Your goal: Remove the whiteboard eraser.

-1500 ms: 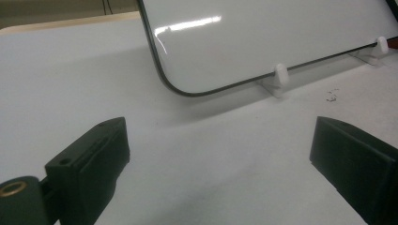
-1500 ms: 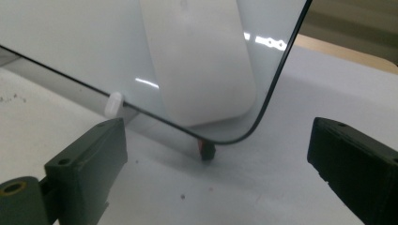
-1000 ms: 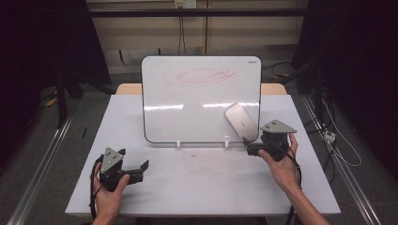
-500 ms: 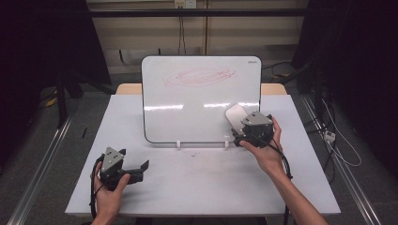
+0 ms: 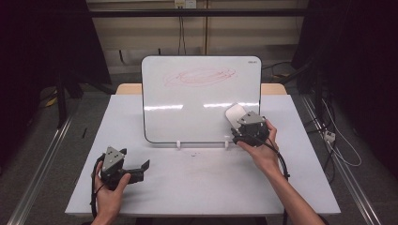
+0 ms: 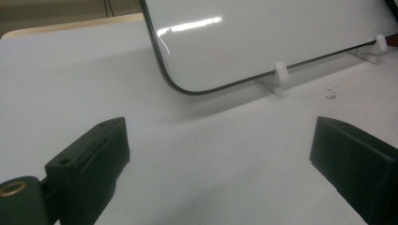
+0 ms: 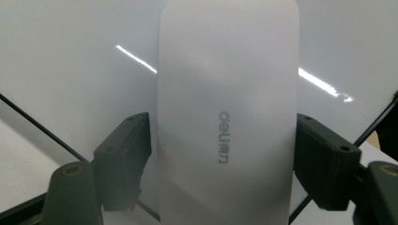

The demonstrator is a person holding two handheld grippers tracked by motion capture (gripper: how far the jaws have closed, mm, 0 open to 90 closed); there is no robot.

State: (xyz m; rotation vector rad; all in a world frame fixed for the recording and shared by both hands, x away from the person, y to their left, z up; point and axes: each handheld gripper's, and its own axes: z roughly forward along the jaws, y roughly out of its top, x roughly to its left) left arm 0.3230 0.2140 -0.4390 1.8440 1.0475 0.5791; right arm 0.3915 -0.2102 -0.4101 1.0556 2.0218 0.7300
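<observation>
A whiteboard [image 5: 197, 103] stands upright on two white feet [image 5: 178, 144] on the white table [image 5: 211, 187], with red scribbles [image 5: 199, 76] near its top. A white "deli" eraser [image 5: 234, 112] sits against the board's lower right part. My right gripper [image 5: 237, 125] has just been closing and now grips the eraser [image 7: 227, 117] from both sides, its pads pressed on the long edges. My left gripper [image 5: 143, 168] rests open low on the table at the front left, pointing right. Between its jaws [image 6: 220, 140] lies only bare table, with the board's lower corner [image 6: 187, 70] beyond.
A few dark specks [image 6: 331, 93] lie on the table in front of the board. A metal rail [image 5: 42, 164] runs along the floor left of the table and cables [image 5: 338, 140] trail on its right. Dark curtains hang on both sides.
My right hand moved left and forward from beside the board to the eraser. Its jaws came together on the eraser. The left hand kept still.
</observation>
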